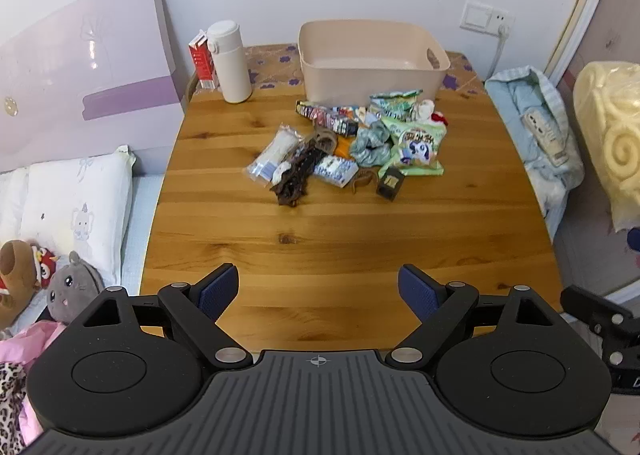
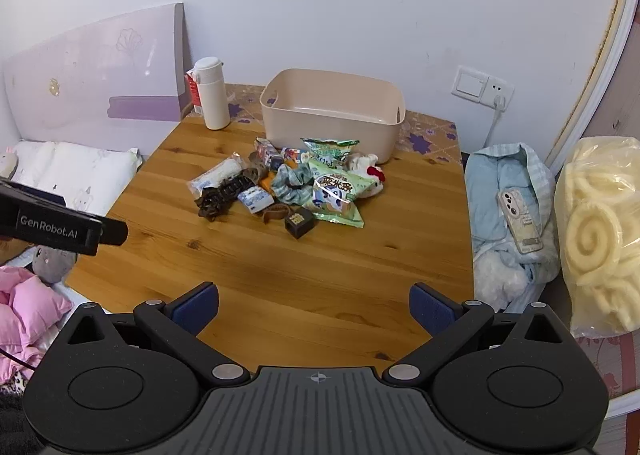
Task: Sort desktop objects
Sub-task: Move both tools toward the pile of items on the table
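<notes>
Though well apart, clutter (image 2: 280, 187) beyond hand-held gripper (image 2: 314, 305).

both views are taken from above the near edge of the worktop (image 1: 320, 247), faced toward the far wall. the left wrist view is set further left, the right wrist view further right. the beige bin (image 1: 372, 55) and the pile of objects (image 2: 288, 187) are shared by both.
</notes>
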`<action>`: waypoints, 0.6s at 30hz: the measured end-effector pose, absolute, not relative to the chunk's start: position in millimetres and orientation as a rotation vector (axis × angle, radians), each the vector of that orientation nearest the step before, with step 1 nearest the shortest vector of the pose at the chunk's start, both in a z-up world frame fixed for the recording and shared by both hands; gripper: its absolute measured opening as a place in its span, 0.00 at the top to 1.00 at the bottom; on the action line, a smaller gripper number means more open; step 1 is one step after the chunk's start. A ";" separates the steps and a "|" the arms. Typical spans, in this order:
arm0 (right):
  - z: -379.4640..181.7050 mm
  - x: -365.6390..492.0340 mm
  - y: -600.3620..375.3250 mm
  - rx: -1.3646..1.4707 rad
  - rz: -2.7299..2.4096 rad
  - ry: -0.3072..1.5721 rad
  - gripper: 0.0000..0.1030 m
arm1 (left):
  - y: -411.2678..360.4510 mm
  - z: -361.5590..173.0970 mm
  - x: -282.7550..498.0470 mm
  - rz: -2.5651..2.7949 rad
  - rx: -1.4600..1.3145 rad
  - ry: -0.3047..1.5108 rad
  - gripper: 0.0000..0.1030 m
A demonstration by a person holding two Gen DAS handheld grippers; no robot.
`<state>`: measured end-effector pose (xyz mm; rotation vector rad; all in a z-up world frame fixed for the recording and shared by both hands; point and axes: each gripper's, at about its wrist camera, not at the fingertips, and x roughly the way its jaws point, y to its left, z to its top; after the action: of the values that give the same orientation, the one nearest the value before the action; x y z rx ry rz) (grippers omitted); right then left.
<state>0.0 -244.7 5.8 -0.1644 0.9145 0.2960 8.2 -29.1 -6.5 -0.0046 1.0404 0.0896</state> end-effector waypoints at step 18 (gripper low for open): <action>-27.3 74.9 -230.4 -0.094 0.256 0.991 0.00 | -1.9 -32.7 77.5 0.049 -0.009 1.112 0.14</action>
<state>74.9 -230.4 -27.3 -0.0942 0.9909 0.2559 77.5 -1.9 -32.7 -0.0095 1.1118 0.0487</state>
